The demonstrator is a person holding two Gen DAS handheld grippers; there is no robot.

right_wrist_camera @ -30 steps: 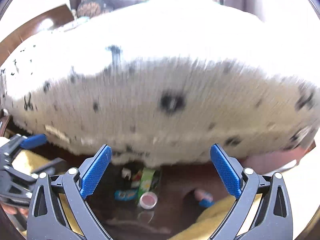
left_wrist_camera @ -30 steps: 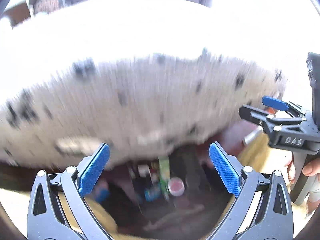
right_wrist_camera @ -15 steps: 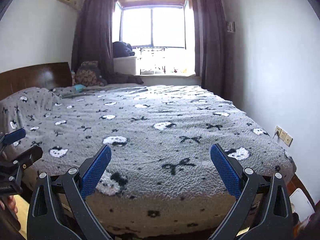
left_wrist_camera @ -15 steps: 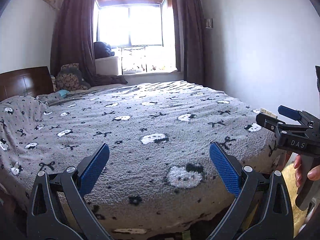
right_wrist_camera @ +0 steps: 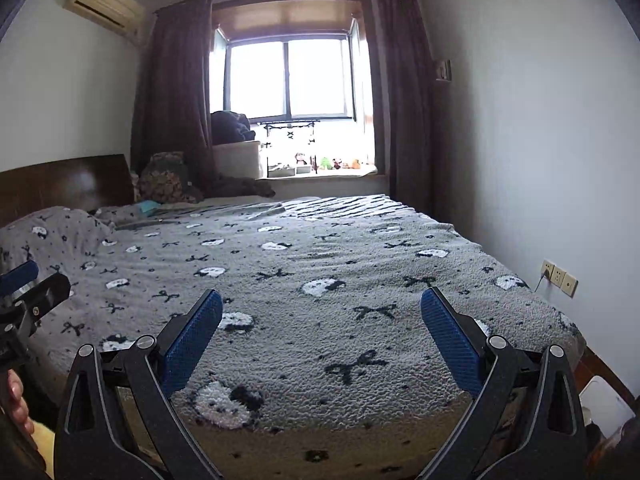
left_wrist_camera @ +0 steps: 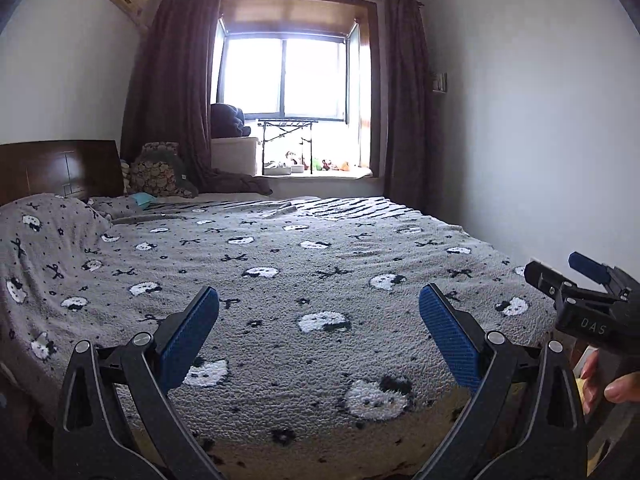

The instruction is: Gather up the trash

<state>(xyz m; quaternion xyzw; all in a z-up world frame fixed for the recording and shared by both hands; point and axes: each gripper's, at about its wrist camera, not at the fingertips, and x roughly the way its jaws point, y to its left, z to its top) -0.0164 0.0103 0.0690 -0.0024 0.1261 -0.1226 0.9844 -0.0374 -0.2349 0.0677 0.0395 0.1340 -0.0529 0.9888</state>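
No trash shows in either view. My left gripper (left_wrist_camera: 319, 292) is open with nothing between its blue pads, and it points across the foot of a bed covered by a grey blanket (left_wrist_camera: 280, 264) with cat faces and bows. My right gripper (right_wrist_camera: 322, 295) is also open and empty, over the same blanket (right_wrist_camera: 320, 248). The right gripper (left_wrist_camera: 580, 280) appears at the right edge of the left wrist view, held by a hand (left_wrist_camera: 616, 388). At the left edge of the right wrist view is the left gripper (right_wrist_camera: 24, 284). The floor under the bed's foot is out of sight.
A dark wooden headboard (left_wrist_camera: 60, 168) and pillows (left_wrist_camera: 156, 176) lie at the far left. A window (left_wrist_camera: 296, 76) with brown curtains is behind the bed. A white wall (right_wrist_camera: 540, 160) with sockets (right_wrist_camera: 560, 278) runs along the right. A white object (right_wrist_camera: 604, 396) sits low right.
A second ago both cameras looked down at wrappers and a small cup on the floor at the bed's foot. Both have since tilted up to look across the bed.
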